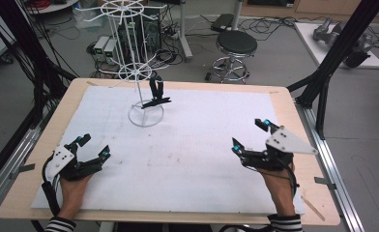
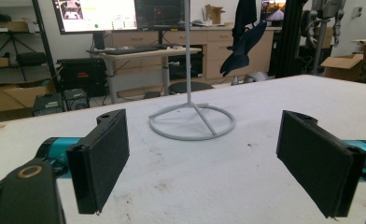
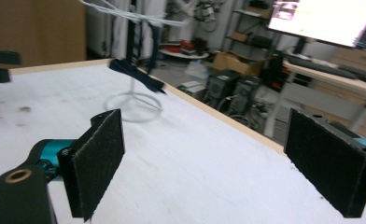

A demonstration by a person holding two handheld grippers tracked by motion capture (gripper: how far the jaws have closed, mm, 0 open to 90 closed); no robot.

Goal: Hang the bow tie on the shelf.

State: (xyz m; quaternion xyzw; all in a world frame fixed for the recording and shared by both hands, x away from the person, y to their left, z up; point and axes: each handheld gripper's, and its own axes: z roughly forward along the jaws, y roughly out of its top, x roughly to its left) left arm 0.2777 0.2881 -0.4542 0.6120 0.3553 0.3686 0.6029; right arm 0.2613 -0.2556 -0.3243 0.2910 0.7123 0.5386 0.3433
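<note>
A white wire rack (image 1: 138, 72) stands toward the table's (image 1: 30, 183) far side, a dark cloth (image 1: 157, 94) hanging from it. Nearer the person, well apart from the rack, left gripper (image 1: 94, 146) and right gripper (image 1: 249, 134) rest with jaws spread, grasping nothing.

Grey floor (image 1: 274, 53), black stool (image 1: 236, 43), desk w/ monitors (image 2: 148, 49), cables

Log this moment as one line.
left hand-held gripper: open, empty | right hand-held gripper: open, empty | dark item: hanging on white wire rack
</note>
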